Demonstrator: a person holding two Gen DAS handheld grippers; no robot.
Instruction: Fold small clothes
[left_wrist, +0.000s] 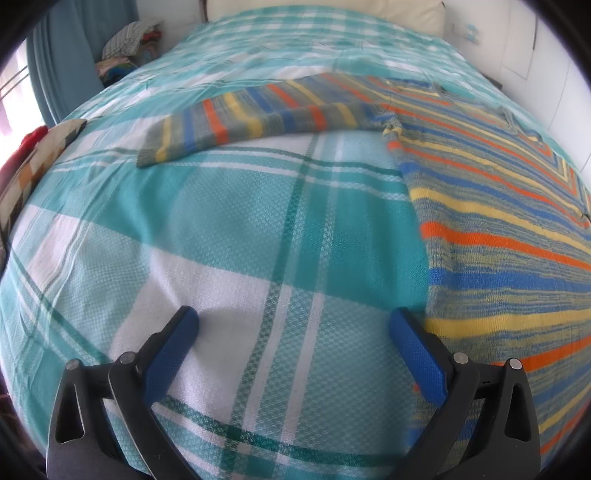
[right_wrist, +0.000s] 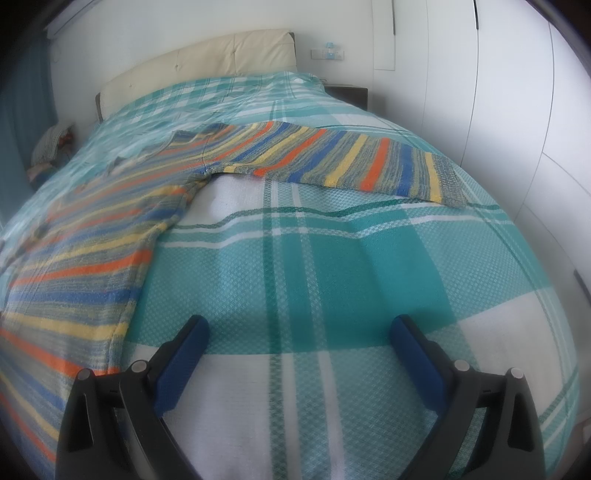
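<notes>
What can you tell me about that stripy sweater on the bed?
The stripy sweater looks knitted, with orange, yellow and blue stripes on a greyish mix. It lies spread flat on the teal checked bedcover, unfolded. Both sleeves stretch out sideways; one sleeve ends in a grey ribbed cuff. A V-shaped neckline shows in the left wrist view. Neither tool touches it: the left tool and right tool are both open over the bedcover beside it.
</notes>
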